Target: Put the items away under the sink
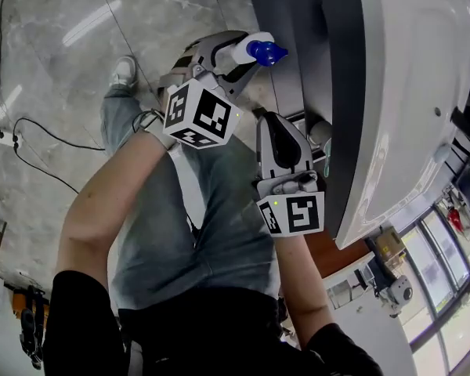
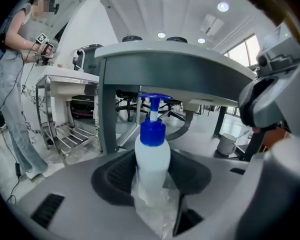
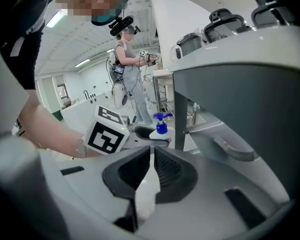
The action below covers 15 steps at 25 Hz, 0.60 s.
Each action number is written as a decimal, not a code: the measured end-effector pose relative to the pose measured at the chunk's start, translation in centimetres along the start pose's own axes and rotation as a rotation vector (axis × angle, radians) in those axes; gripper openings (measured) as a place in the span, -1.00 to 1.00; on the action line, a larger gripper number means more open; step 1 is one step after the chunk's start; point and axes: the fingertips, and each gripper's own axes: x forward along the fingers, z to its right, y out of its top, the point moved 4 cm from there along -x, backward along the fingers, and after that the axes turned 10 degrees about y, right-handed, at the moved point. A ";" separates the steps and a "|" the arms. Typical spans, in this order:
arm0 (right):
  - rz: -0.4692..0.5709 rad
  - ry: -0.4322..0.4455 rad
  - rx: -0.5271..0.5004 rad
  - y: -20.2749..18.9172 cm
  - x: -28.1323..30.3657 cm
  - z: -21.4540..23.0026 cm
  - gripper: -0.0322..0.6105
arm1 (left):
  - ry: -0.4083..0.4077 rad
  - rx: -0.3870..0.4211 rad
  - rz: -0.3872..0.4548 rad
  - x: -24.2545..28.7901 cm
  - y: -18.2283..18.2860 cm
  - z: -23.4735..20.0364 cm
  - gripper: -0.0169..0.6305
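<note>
Beside the white glossy sink basin [image 1: 407, 92], at its near left edge, both grippers are low over the grey marble floor [image 1: 55, 45]. Left gripper [image 1: 243, 55] is clenched on a white plastic pump bottle with a blue cap and nozzle [image 1: 260, 51]. In the left gripper view the bottle [image 2: 152, 159] stands upright between the dark pads [image 2: 115, 176], pump up, with crinkled clear film under its base. The bottle is in the air, just in front of the dark grey sink unit [image 2: 175, 66] and off the floor. Right gripper [image 1: 276, 124] is near the unit's dark panel [image 1: 329, 53], to the right of the left gripper. In the right gripper view its jaws [image 3: 151, 169] are drawn together to a slit, with pale film showing in the slit; cannot tell what the film is or if it is gripped. That view also shows the left gripper's marker cube [image 3: 106, 136] and the bottle [image 3: 161, 126] to the far left. Far back: another person standing [image 2: 17, 84], a metal wire rack [image 2: 72, 134], a white cup on the floor [image 2: 226, 144].
</note>
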 end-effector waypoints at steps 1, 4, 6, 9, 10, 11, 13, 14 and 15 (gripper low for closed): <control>-0.002 -0.001 -0.004 -0.5 0.1 0.4 -0.77 | -0.004 -0.004 0.012 1.1 0.0 0.4 -0.30; -0.010 -0.001 -0.023 -1.8 0.3 1.6 -0.77 | -0.008 -0.008 0.048 4.4 0.0 1.5 -0.30; -0.020 -0.003 -0.041 -2.7 0.2 2.4 -0.77 | -0.008 -0.001 0.067 6.3 0.1 2.1 -0.30; -0.036 -0.002 -0.075 -4.1 0.0 3.3 -0.77 | -0.017 0.005 0.095 8.7 0.3 3.0 -0.30; -0.043 0.002 -0.088 -4.5 0.0 3.5 -0.77 | -0.022 0.007 0.108 9.4 0.4 3.2 -0.30; -0.050 0.006 -0.100 -4.9 0.0 3.6 -0.77 | -0.028 0.008 0.120 10.0 0.5 3.3 -0.30; -0.061 0.012 -0.121 -5.5 0.0 3.9 -0.77 | -0.035 0.004 0.135 11.4 0.6 3.6 -0.30; -0.063 0.013 -0.126 -5.8 0.0 4.0 -0.77 | -0.038 0.004 0.138 12.1 0.7 3.7 -0.30; -0.064 0.015 -0.127 -6.0 -0.1 4.2 -0.77 | -0.041 0.008 0.139 12.8 0.8 3.9 -0.30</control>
